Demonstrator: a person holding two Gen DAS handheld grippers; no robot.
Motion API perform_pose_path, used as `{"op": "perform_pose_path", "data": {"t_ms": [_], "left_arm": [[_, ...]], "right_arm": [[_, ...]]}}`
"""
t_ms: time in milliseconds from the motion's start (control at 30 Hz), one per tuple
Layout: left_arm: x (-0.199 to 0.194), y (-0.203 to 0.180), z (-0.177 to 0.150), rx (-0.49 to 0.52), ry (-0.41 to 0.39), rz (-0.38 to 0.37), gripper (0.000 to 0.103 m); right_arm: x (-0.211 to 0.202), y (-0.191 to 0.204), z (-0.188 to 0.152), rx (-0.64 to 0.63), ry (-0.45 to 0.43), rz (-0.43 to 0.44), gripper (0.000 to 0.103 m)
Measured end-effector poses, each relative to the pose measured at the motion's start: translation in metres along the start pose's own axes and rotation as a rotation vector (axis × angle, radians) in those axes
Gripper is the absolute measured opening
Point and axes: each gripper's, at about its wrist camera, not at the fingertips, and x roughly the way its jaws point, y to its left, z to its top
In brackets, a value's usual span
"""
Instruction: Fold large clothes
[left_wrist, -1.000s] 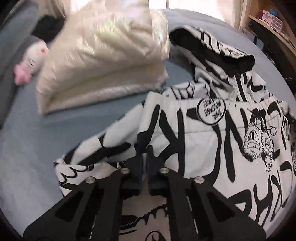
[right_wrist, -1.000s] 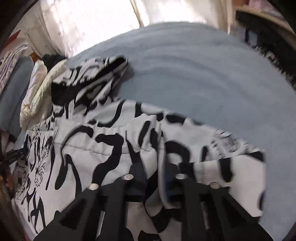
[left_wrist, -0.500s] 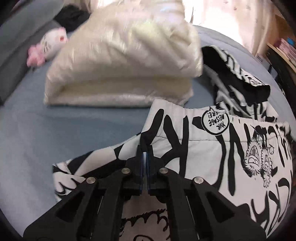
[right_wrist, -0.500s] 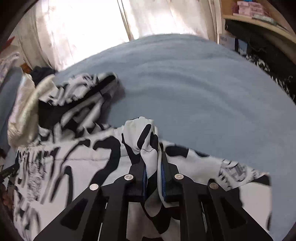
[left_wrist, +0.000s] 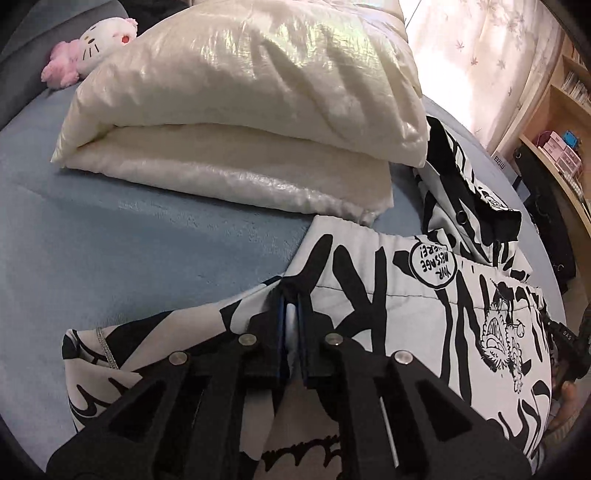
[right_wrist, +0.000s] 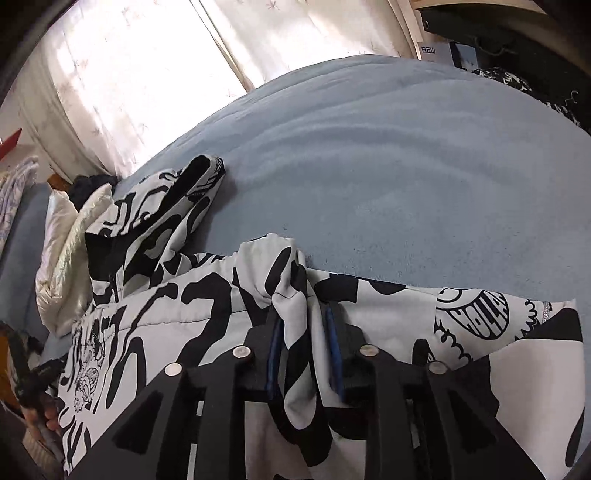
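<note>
Left wrist view: the left claw (left_wrist: 291, 325) is pinched nearly shut on a thin fold of the black-and-white printed jacket (left_wrist: 424, 295), at the garment's edge on the side nearer the folded cream quilt (left_wrist: 236, 110); the cloth shows pale between the blue pads. The jacket spreads away from that claw to the right, its hood (left_wrist: 469, 195) lying up beside the quilt's near corner, so its long axis runs from the claws toward the hood. In the right wrist view the right claw (right_wrist: 303, 325) has just been opening: its jaws stand a little apart with a bunched ridge of the jacket (right_wrist: 207, 306) standing loosely between them, seemingly no longer pressed by the pads. By my reading the folded edge is being laid down and let go, the right side ahead of the left.

What the coming move turns on: the jacket's body lies between the two claws, each at one side of it, and the sleeve end (left_wrist: 99, 343) trails out on the left claw's side, away from the quilt.

The blue bedspread (right_wrist: 388, 158) carries everything, soft and faintly rippled; beyond the quilt lies a pink-and-white plush toy (left_wrist: 92, 48); pale curtains (right_wrist: 155, 66) glow behind the bed, and wooden shelves (left_wrist: 565, 122) stand right of the quilt.
</note>
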Motion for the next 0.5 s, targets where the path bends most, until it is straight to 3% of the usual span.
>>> {"op": "perform_pose_path", "data": {"t_ms": [33,133,200,333,400,500], "left_arm": [[-0.001,-0.003,0.002,0.007,0.005,0.013,0.006],[-0.013,-0.018,0.006,0.045,0.014,0.081,0.010],[-0.025,-0.028,0.008,0.060,0.002,0.107,0.014],[-0.059,-0.045,0.006,0.080,-0.034,0.140,0.016],[-0.073,-0.056,0.000,0.094,-0.038,0.148,0.016],[-0.087,-0.091,-0.022,0.108,-0.020,0.070,0.016]], "right_arm": [[-0.002,0.004,0.002,-0.015,0.024,-0.030,0.028],[-0.017,0.015,0.009,-0.056,0.068,-0.116,0.046],[-0.034,0.023,0.010,-0.069,0.043,-0.147,0.060],[-0.075,0.042,0.005,-0.087,-0.047,-0.148,0.066],[-0.086,0.061,-0.008,-0.094,-0.032,-0.092,0.066],[-0.089,0.099,-0.034,-0.142,0.052,0.055,0.066]]}}
